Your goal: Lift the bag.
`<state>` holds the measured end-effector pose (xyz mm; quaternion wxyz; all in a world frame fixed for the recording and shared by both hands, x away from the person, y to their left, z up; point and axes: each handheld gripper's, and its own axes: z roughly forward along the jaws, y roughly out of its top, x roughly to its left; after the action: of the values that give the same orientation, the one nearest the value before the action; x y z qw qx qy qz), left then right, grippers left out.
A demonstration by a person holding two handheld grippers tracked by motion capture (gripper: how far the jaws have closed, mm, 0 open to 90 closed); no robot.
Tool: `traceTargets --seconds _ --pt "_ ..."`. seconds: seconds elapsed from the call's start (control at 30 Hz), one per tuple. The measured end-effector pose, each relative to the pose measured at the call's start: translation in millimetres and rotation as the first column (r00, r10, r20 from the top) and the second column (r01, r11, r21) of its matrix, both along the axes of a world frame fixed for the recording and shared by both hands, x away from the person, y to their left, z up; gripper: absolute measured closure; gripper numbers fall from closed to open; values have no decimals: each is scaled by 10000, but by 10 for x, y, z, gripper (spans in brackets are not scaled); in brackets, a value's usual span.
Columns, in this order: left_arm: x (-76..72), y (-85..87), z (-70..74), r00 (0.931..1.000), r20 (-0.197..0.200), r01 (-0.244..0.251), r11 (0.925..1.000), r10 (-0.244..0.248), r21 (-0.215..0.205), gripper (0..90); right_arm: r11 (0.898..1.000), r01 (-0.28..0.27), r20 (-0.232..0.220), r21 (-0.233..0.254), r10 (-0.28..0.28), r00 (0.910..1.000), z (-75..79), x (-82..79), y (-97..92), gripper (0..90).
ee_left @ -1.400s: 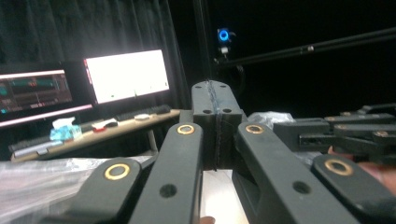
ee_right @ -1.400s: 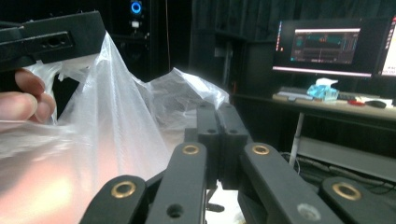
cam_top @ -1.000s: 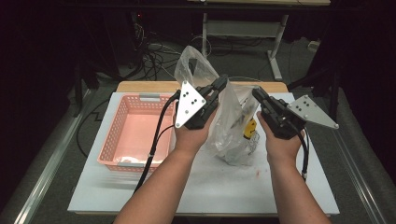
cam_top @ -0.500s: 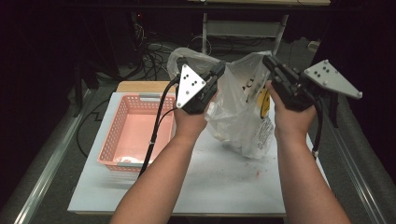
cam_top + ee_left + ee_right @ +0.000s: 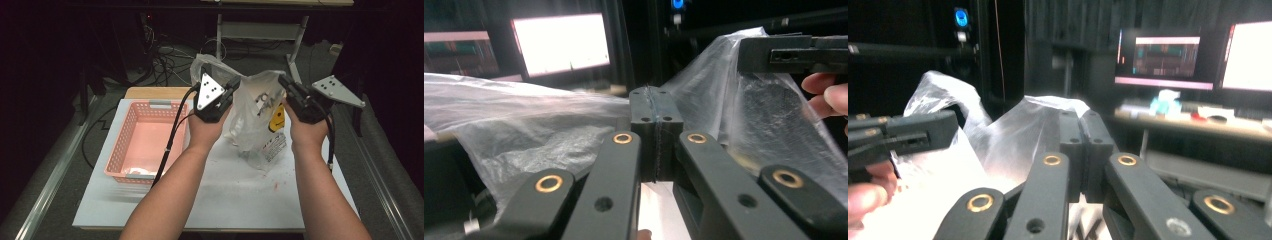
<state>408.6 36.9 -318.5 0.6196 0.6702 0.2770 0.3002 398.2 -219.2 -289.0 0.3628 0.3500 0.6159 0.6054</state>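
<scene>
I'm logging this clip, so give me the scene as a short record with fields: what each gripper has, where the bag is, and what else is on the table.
left gripper: jaws shut on the bag's rim
right gripper: jaws shut on the bag's rim, opposite side
bag: clear plastic, held up between both grippers, bottom hanging near the table
bag contents: something yellow and printed packaging inside, not clear enough to name
basket: pink, on the table at the left
table: white top, with small red specks near the bag

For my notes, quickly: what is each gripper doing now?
Left gripper: shut on the plastic bag.
Right gripper: shut on the plastic bag.
</scene>
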Motion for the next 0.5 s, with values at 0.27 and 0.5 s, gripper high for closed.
traceTargets --seconds 0.27,0.5 --pt "-146 119 -238 9967 -790 200 9988 -165 441 726 9990 0 -558 -444 -25 9984 -284 14 -24 900" --pt "-390 301 -319 9910 -1263 466 9989 -449 108 561 9980 1 -644 -629 -42 9979 -345 -33 -40 900"
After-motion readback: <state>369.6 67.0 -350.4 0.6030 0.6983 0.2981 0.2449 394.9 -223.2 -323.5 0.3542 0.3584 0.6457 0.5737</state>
